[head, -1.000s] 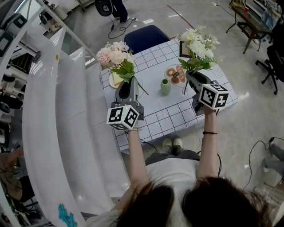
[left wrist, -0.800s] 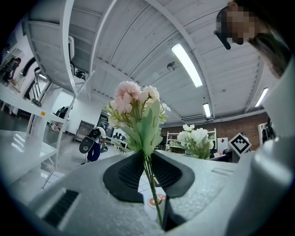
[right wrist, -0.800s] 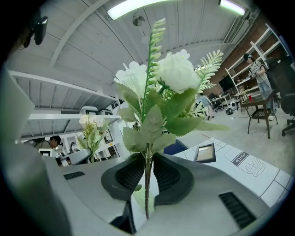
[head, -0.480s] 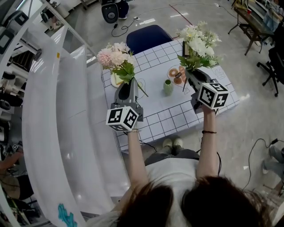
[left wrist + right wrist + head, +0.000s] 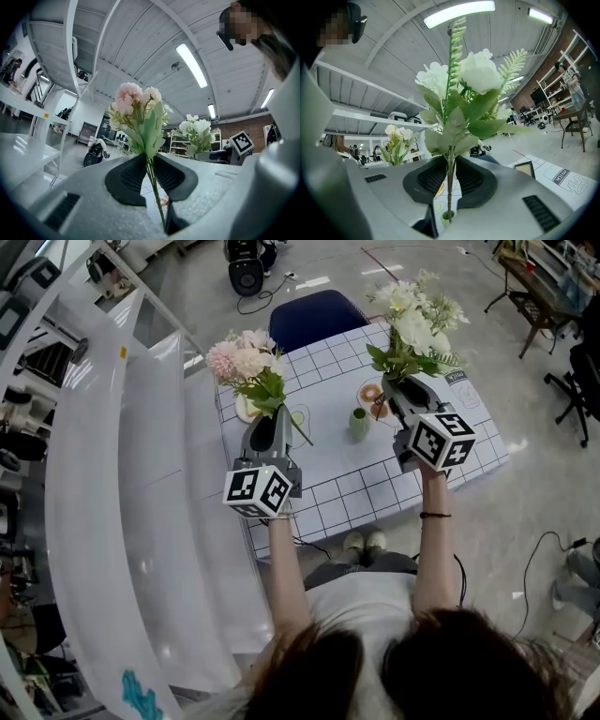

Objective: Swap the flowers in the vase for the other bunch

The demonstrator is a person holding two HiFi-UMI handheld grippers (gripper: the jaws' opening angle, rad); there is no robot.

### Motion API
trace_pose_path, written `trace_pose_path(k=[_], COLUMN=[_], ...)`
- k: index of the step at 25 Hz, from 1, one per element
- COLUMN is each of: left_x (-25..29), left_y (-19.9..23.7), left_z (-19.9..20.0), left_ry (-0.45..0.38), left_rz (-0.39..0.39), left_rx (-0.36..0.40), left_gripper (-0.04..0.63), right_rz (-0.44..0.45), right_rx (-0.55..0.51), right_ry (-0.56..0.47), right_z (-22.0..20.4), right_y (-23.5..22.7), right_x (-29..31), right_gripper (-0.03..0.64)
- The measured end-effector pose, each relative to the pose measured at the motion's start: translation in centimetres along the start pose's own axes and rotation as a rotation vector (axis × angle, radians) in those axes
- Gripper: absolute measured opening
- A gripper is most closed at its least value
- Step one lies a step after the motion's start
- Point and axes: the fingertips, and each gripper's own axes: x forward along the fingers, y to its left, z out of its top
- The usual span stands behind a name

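My left gripper (image 5: pixel 267 420) is shut on the stems of a pink flower bunch (image 5: pixel 244 362), held upright above the table's left part. In the left gripper view the stems (image 5: pixel 152 178) run down between the pads. My right gripper (image 5: pixel 397 390) is shut on the stem of a white flower bunch (image 5: pixel 412 320), just right of the small green vase (image 5: pixel 359 423). In the right gripper view the stem (image 5: pixel 449 187) ends in line with the vase (image 5: pixel 448 216) mouth. Whether it is inside, I cannot tell.
The table (image 5: pixel 337 474) has a white grid cloth. A plate of pastries (image 5: pixel 372 396) lies behind the vase, and a yellow dish (image 5: pixel 246 409) sits at the left under the pink bunch. A blue chair (image 5: pixel 314 317) stands at the far side. A white curved counter (image 5: pixel 141 521) runs along the left.
My right gripper has moved left and a little up with the white bunch, closer to the green vase. The left gripper has kept still.
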Motion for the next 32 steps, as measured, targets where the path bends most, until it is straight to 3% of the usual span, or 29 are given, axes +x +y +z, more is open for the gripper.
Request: trace_pose_path(k=[12,32], left_x=[0.0,-0.5], left_y=[0.5,1.2], left_z=[0.0,0.1], left_ry=[0.006,0.009], left_rz=[0.001,0.017], left_rx=[0.004,0.010], left_gripper=[0.054,0.054], right_rz=[0.043,0.053], right_rx=[-0.018,-0.073], right_ry=[-0.038,0.004], right_z=[-0.1,-3.3], right_y=[1.5,2.2], right_x=[1.7,3.1], right_gripper=[0.058,0.058])
